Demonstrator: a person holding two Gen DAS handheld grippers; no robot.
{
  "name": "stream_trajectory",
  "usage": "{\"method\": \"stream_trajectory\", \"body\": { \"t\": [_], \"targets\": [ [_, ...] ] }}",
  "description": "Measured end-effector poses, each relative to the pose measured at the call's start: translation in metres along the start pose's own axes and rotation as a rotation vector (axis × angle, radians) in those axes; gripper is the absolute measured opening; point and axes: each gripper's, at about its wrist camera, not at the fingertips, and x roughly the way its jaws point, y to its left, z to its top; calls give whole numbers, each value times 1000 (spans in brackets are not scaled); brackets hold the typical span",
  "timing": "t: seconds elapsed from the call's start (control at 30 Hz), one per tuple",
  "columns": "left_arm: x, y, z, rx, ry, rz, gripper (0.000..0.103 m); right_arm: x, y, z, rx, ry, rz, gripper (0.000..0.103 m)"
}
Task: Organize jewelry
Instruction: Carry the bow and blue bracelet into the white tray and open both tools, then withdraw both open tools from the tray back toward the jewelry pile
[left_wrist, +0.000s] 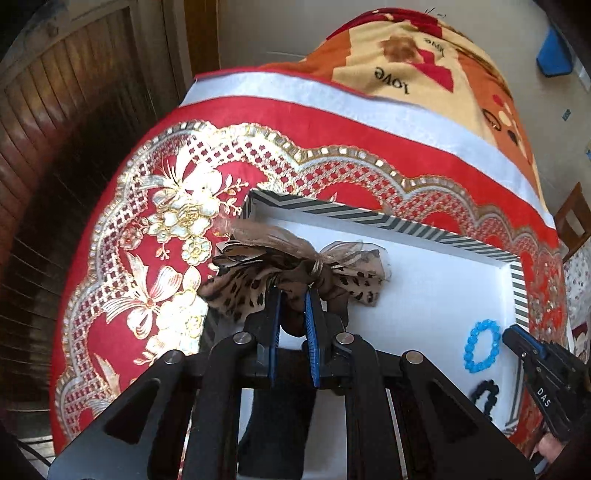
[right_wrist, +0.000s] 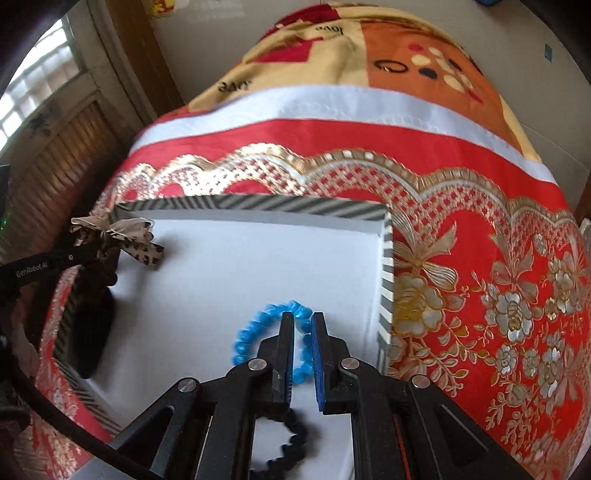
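We see the left gripper jaws clamped on a leopard bow (over the tray). Right gripper jaws grip the blue bracelet.

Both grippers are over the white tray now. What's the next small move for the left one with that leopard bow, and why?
Probably lower the left gripper a little further, then open. It is shut on the leopard bow, which hangs above the white tray's bare floor, well apart from the blue bracelet.
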Motion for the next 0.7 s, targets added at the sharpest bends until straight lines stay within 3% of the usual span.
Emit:
{"method": "stream_trajectory", "body": {
  "t": [0.07,0.13,0.2,0.43,0.7],
  "targets": [
    [6,2,-1,-6,4,-4,16,3,-1,-1,-5,10,-15,8],
    [9,3,-2,-9,5,-17,27,4,1,-1,-17,15,-26,16],
    [10,4,-2,-14,5,-32,47,1,3,-4,-18,-6,-24,40],
    [-9,2,-12,7,-17,-46,47,-20,9,-16,7,-32,5,40],
    [-48,-7,-49,89,-66,-14,47,-52,32,-37,-5,-40,11,42]
  ]
}}
